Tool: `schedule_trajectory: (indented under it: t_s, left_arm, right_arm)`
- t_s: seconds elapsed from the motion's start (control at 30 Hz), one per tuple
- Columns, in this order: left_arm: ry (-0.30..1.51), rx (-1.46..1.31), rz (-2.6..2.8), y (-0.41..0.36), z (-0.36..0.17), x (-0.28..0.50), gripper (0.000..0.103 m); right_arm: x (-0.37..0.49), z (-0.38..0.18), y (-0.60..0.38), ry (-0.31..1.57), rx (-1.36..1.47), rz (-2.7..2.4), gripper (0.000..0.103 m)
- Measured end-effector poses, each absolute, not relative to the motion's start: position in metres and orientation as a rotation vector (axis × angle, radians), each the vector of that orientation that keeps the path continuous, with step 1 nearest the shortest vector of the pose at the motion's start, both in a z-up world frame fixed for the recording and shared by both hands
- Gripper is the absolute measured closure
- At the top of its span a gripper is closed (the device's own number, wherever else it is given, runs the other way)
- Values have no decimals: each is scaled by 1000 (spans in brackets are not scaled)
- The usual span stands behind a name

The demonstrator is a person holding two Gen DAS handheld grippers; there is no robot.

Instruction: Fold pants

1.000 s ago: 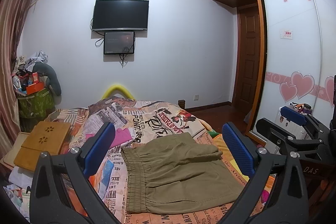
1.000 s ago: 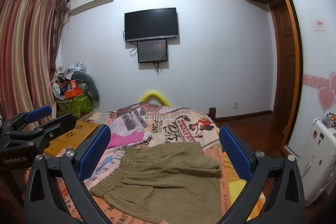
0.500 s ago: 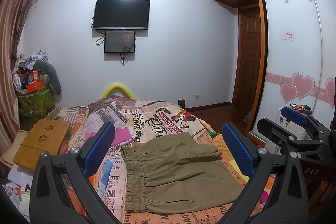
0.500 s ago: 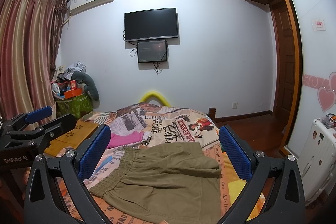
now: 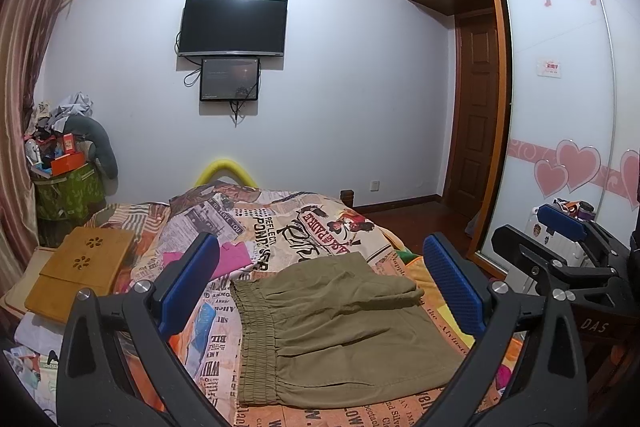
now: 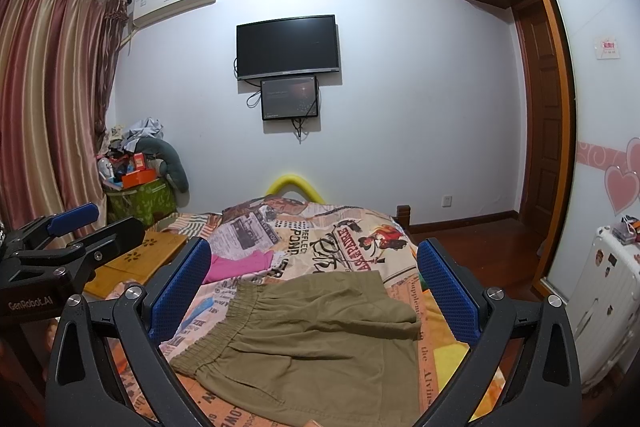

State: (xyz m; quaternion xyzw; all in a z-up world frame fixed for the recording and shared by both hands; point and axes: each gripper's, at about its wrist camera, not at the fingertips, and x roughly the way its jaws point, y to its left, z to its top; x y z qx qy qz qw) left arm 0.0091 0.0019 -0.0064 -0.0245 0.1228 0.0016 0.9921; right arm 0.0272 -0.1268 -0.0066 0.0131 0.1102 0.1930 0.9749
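1. Both grippers idle: left gripper [image 5: 320, 287] and right gripper [image 6: 316, 291] each have jaws spread wide with nothing between them, held above the near end of the bed [image 5: 320, 223].
2. Directly ahead of and below both sets of jaws: olive pants [image 5: 340, 327], lying flat on the bed. Elastic waistband toward the left jaw side, leg openings toward the right. One layer appears laid over another along the far edge, so judged already folded once (leg on leg); cannot confirm from these views.
3. Remaining, by judgement: at least one more fold, waistband to hem, and smoothing. Neither gripper touches the cloth.
4. Surface: soft bed under a newspaper-print quilt [image 6: 320, 243], wrinkled; a pink cloth [image 6: 240, 263] lies beyond the left jaw.
5. Left of the jaws: wooden lap tray [image 5: 80, 267].
6. Far: white wall with TV [image 6: 288, 45], a smaller screen below it; curtains [image 6: 48, 99] left, wardrobe [image 5: 560, 107] right.
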Motion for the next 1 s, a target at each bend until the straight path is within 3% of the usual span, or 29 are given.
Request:
schedule_trajectory:
  t_s: [0.67, 1.0]
  left_arm:
    - [254, -48, 10, 2, -8, 13, 0]
    - [352, -67, 16, 8, -23, 45, 0]
  right_arm:
    - [27, -8, -126, 229, 25, 389, 1]
    - [44, -21, -129, 284, 26, 365, 1]
